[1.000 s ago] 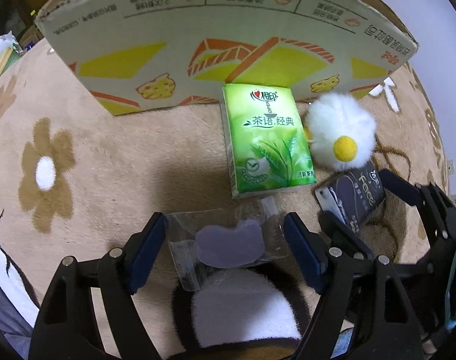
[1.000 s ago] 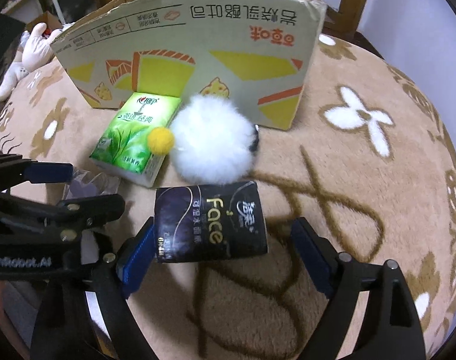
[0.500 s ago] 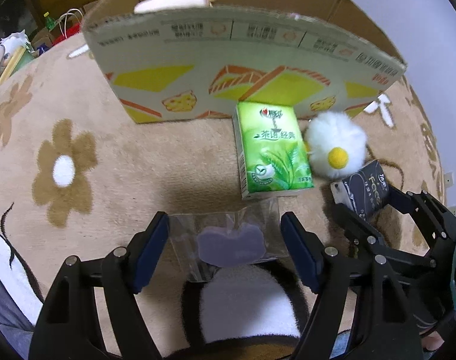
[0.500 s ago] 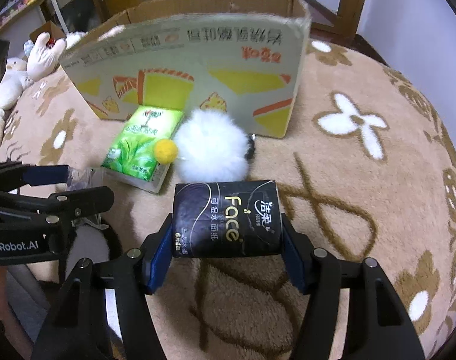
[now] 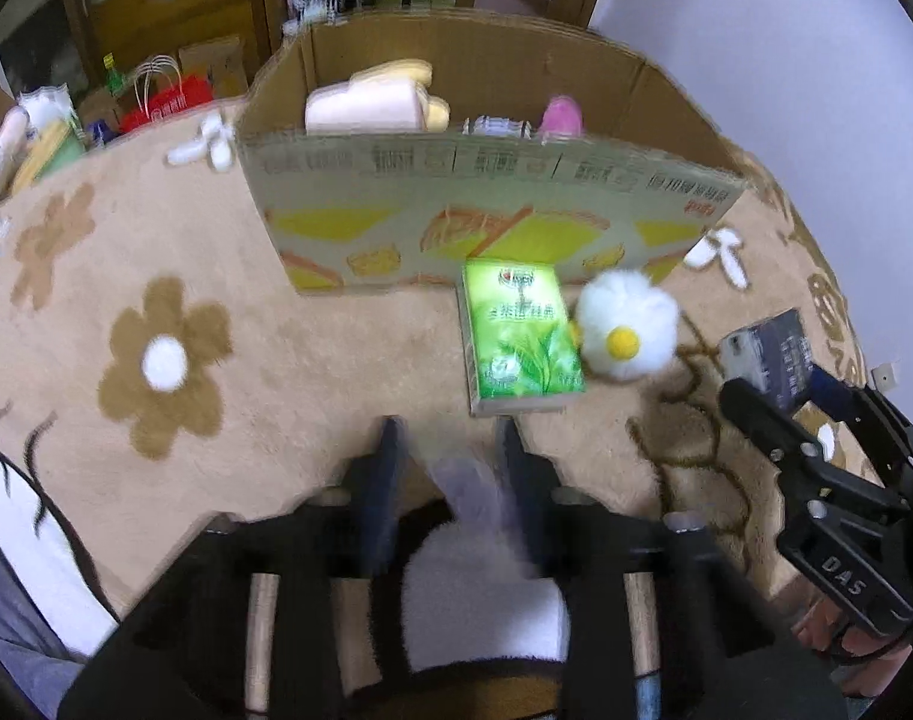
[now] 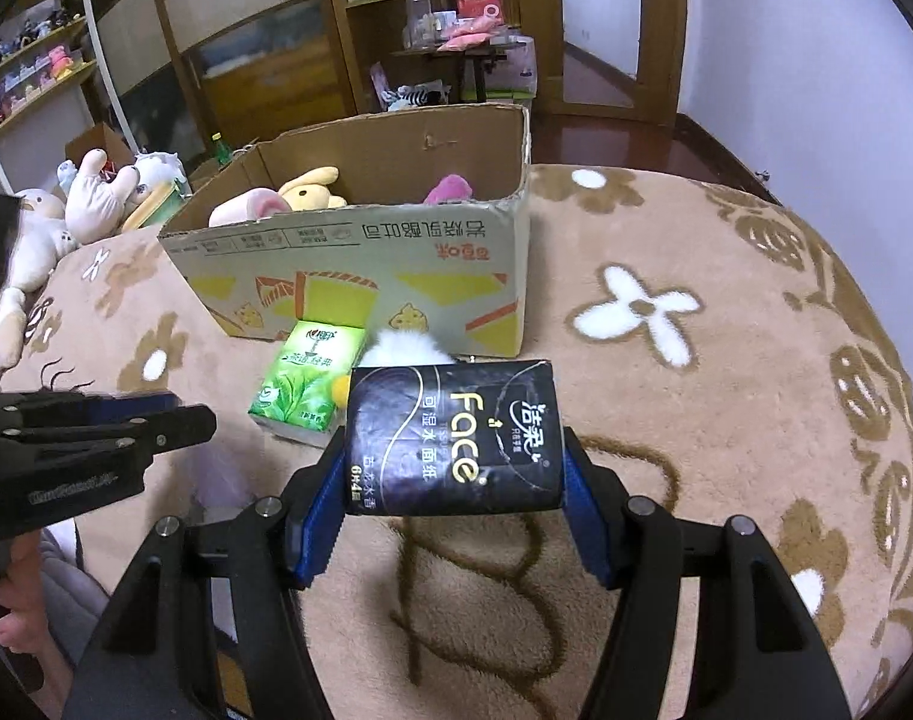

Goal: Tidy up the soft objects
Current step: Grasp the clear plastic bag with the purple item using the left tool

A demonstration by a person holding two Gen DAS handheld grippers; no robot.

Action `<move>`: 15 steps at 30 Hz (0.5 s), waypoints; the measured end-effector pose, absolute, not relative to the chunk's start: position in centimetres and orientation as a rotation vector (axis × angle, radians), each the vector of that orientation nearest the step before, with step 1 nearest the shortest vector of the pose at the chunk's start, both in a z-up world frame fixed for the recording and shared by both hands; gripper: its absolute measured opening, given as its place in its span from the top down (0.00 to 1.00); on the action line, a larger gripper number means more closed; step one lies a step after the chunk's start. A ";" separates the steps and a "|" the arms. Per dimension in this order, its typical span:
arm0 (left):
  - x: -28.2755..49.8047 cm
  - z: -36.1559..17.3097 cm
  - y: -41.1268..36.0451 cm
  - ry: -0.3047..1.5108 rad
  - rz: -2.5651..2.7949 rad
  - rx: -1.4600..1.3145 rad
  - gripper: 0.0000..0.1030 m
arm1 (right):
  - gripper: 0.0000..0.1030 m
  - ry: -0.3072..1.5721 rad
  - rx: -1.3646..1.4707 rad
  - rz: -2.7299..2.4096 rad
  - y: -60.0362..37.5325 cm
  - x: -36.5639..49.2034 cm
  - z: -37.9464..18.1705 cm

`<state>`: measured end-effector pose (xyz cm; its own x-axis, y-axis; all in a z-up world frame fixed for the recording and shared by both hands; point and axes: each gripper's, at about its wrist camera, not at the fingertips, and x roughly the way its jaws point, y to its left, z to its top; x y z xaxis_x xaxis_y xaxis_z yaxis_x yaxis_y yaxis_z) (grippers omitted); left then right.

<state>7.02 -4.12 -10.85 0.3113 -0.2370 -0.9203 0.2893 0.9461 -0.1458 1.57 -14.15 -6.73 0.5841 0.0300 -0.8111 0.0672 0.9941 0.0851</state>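
My left gripper (image 5: pixel 447 438) hangs over the beige rug, its jaws closing on a clear bag (image 5: pixel 471 483) with a purple piece inside; the view is blurred. The right gripper (image 6: pixel 456 450) is shut on a black tissue pack (image 6: pixel 453 438), held above the rug. From the left wrist view this pack (image 5: pixel 768 354) shows at the right. A green tissue pack (image 5: pixel 519 336) and a white fluffy ball (image 5: pixel 627 330) with a yellow spot lie against the cardboard box (image 5: pixel 486 228). The box (image 6: pixel 360 246) is open-topped and holds pink and yellow plush toys.
The flower-patterned rug (image 6: pixel 696 360) spreads to the right of the box. Plush toys (image 6: pixel 90 198) lie off its far left edge. Wooden shelves and a door stand behind. A person's hand (image 6: pixel 12 630) holds the left gripper's handle at the lower left.
Both grippers have risen, so the box's inside now shows. The left jaws have narrowed onto the clear bag. The right jaws closed on the black pack and lifted it.
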 end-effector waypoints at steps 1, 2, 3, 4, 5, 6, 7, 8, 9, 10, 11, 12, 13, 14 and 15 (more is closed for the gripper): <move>7.2 -11.5 -4.2 1.230 -0.343 0.046 0.75 | 0.34 0.949 0.110 -0.020 -14.3 1.6 -6.7; 7.3 -12.1 -4.5 1.252 -0.335 0.049 0.75 | 0.34 0.953 0.109 -0.018 -14.2 1.6 -6.8; 7.4 -12.6 -4.5 1.273 -0.328 0.051 0.75 | 0.34 0.957 0.109 -0.014 -14.1 1.6 -6.8; 7.5 -12.9 -4.5 1.287 -0.327 0.048 0.75 | 0.34 0.960 0.108 -0.012 -14.1 1.7 -6.9; 7.5 -13.1 -4.5 1.295 -0.329 0.049 0.75 | 0.34 0.962 0.106 -0.012 -14.1 1.7 -7.0; 7.5 -13.3 -4.5 1.300 -0.326 0.054 0.74 | 0.34 0.963 0.107 -0.009 -14.1 1.7 -7.0; 7.5 -13.4 -4.6 1.303 -0.313 0.069 0.71 | 0.34 0.965 0.108 -0.005 -14.1 1.7 -7.1; 7.5 -13.5 -4.6 1.304 -0.304 0.083 0.70 | 0.34 0.968 0.109 -0.003 -14.1 1.7 -7.1; 7.5 -13.7 -4.7 1.307 -0.297 0.095 0.66 | 0.34 0.972 0.110 -0.002 -14.1 1.7 -7.2; 7.5 -13.9 -4.6 1.314 -0.294 0.100 0.56 | 0.34 0.977 0.111 -0.001 -14.2 1.7 -7.3; 7.5 -14.0 -4.7 1.320 -0.287 0.104 0.49 | 0.34 0.980 0.113 0.000 -14.2 1.7 -7.4; 7.6 -14.2 -4.7 1.320 -0.276 0.112 0.43 | 0.34 0.982 0.113 0.001 -14.2 1.8 -7.5; 7.6 -14.4 -4.7 1.316 -0.258 0.126 0.42 | 0.34 0.984 0.112 0.001 -14.2 1.8 -7.6; 7.8 -14.5 -4.7 1.315 -0.241 0.138 0.42 | 0.34 0.987 0.112 0.002 -14.1 1.9 -7.6; 7.9 -14.7 -4.6 1.319 -0.228 0.142 0.40 | 0.34 0.989 0.111 0.004 -14.1 1.9 -7.7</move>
